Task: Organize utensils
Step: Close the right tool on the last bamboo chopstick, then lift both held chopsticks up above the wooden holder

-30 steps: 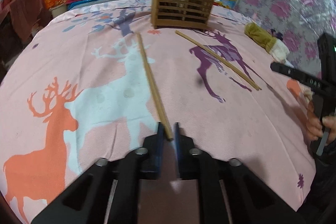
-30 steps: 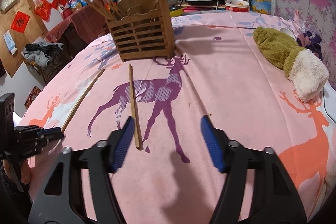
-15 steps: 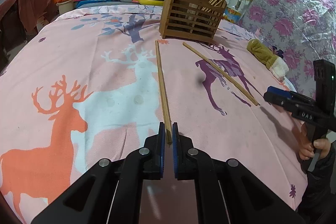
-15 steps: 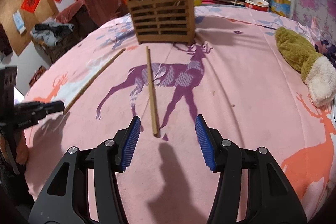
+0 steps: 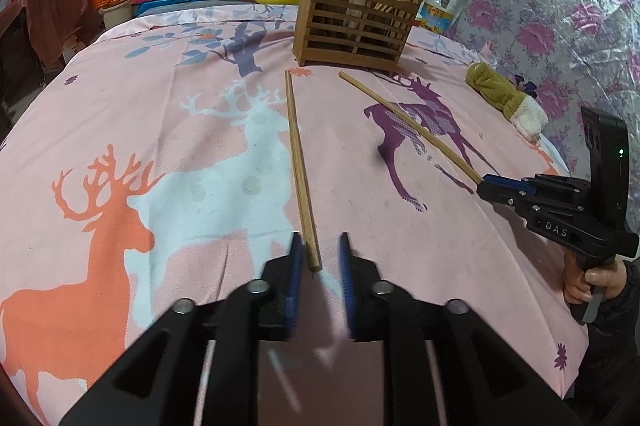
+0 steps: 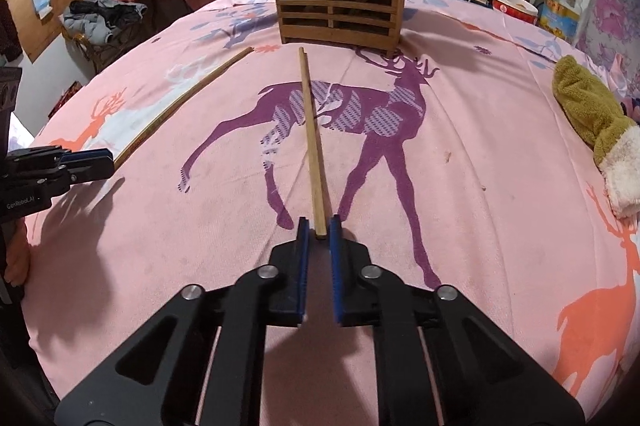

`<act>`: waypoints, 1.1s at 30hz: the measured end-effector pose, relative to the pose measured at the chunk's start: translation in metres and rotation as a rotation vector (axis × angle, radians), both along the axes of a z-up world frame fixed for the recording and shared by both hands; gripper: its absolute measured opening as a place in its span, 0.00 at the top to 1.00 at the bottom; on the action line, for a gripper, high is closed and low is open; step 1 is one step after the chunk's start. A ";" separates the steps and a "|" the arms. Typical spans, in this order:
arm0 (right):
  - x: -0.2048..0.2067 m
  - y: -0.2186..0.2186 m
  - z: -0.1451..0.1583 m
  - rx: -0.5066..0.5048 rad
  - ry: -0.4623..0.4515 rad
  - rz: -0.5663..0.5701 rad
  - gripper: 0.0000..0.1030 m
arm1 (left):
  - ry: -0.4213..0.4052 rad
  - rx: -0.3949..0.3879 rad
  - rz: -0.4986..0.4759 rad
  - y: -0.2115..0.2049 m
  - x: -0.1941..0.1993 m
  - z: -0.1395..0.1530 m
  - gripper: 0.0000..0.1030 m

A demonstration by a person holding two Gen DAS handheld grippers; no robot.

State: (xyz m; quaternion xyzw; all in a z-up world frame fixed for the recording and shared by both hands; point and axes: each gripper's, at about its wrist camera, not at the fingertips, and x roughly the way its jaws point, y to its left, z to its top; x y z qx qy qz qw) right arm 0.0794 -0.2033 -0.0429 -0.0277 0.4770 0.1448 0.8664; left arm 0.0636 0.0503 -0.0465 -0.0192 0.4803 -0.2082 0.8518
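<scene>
Taking the slatted brown wooden utensil holder (image 5: 354, 22) at the far side of the pink deer-print desk (image 5: 160, 130) as the landmark, the left gripper (image 5: 319, 258) sits well in front of it and to its left. Its jaws are opening, and the near end of a long thin wooden chopstick (image 5: 298, 154) lies between the blue pads without being pressed. The risk here: if this gripper lifts now, the stick stays on the cloth, or a pad nudges it and it rolls off line.

Further right, also well in front of the holder, the right gripper (image 6: 319, 232) is clamped on the near tip of a second thin wooden chopstick (image 6: 310, 130), whose far end nearly reaches the holder's base. Held only at its very end, the stick could pivot, droop or slip out when raised, and miss the holder's slot.
</scene>
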 end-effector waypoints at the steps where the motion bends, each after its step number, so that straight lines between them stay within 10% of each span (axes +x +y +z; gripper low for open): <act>1: 0.000 0.001 0.000 -0.004 -0.001 0.001 0.91 | -0.003 0.006 -0.003 -0.001 0.000 0.000 0.69; 7: 0.000 0.001 0.000 0.000 0.001 0.000 0.91 | 0.013 0.035 -0.002 -0.005 0.003 -0.004 0.68; 9: -0.001 0.001 0.000 0.003 0.002 0.000 0.91 | 0.023 0.024 0.027 0.001 0.005 -0.005 0.93; 21: -0.011 -0.005 0.022 0.002 -0.106 -0.017 0.94 | -0.049 -0.042 0.047 0.010 0.000 0.013 0.95; 33: -0.015 -0.028 0.128 0.125 -0.349 -0.080 0.94 | -0.247 -0.020 0.006 -0.022 0.013 0.127 0.95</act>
